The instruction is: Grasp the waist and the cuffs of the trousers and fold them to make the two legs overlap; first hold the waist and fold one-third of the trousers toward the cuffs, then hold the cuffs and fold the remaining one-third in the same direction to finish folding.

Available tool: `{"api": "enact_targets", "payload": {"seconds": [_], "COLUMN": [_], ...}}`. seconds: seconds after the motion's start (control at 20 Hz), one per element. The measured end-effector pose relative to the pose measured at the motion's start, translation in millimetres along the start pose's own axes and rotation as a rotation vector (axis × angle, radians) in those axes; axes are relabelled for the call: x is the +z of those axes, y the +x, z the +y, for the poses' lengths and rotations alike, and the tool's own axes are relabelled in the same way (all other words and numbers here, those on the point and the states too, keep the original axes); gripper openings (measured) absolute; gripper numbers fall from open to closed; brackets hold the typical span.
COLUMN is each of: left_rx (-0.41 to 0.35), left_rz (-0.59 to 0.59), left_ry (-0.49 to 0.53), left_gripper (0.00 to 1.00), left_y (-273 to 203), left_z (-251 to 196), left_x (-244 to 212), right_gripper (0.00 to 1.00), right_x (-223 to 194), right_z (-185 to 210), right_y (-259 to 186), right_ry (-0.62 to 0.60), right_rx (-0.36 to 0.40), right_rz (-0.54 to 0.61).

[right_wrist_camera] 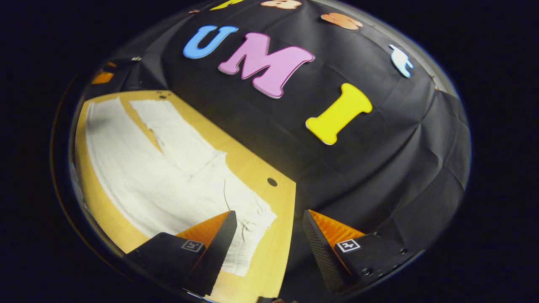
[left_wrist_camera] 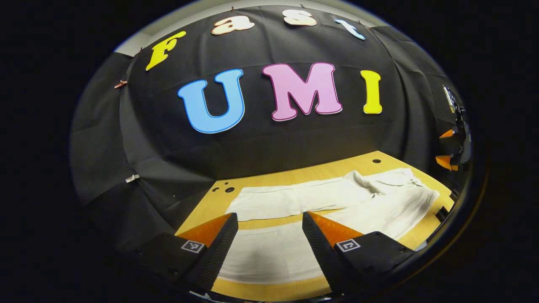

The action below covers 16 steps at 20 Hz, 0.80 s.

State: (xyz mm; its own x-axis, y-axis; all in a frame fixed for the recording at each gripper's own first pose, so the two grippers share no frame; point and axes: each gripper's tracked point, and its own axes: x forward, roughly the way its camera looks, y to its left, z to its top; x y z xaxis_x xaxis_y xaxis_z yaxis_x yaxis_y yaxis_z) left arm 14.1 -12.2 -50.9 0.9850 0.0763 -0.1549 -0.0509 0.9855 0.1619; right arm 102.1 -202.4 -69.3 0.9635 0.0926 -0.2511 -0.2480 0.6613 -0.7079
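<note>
— Lying flat on the bench (left_wrist_camera: 269,290), those trousers (left_wrist_camera: 358,198), legs splayed apart in a V, waist (right_wrist_camera: 248,235) bunched and wrinkled at one end, cuffs (left_wrist_camera: 240,206) at the other. Not yet folded at all, by the look of it.

— Risking what, from here?

— Catching only the top layer at the waist, probably; being wrinkled there, likely pulling one ply and leaving the rest dragging. Also risking a crooked fold, the legs spreading apart as they are, so failing to overlap if the two ends get lifted unevenly. Possibly sliding the whole cloth along the smooth bench instead of lifting it.

— And sitting where, relative to each claw?

— Left claw (left_wrist_camera: 269,235) hovering over the near leg close to the cuff end, fingers spread wide, cloth showing between them but seemingly not pinched. Right claw (right_wrist_camera: 267,235) hanging at the waist end, also spread wide, one finger over the waistband, the other out past the bench edge over the dark wall cloth (right_wrist_camera: 379,176). Gripping nothing, either one.

— Needing what next?

— Judging by that, shifting the right claw inward over the waistband before closing.
</note>
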Motion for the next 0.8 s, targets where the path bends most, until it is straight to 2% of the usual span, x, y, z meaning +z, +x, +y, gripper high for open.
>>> {"api": "enact_targets", "payload": {"seconds": [0.1, 0.4, 0.55, 0.8], "left_rx": [0.001, 0.018, 0.041, 0.084], "left_rz": [0.026, 0.090, 0.128, 0.176], "left_ry": [0.001, -0.012, -0.028, -0.048], "left_gripper": [0.97, 0.98, 0.98, 0.98], "left_y": [3, 16, 17, 10], "left_z": [-8, -31, -32, -20], "left_x": [-8, -23, -32, -49], "right_gripper": [0.98, 0.98, 0.98, 0.98], "right_x": [-23, -102, -133, -145], "right_z": [0, 48, 71, 94], "right_y": [5, -2, 2, 19], "right_ry": [-0.109, -0.453, -0.501, -0.596], "right_rx": [0.047, 0.306, 0.388, 0.456], "right_rz": [0.018, 0.050, 0.080, 0.087]}}
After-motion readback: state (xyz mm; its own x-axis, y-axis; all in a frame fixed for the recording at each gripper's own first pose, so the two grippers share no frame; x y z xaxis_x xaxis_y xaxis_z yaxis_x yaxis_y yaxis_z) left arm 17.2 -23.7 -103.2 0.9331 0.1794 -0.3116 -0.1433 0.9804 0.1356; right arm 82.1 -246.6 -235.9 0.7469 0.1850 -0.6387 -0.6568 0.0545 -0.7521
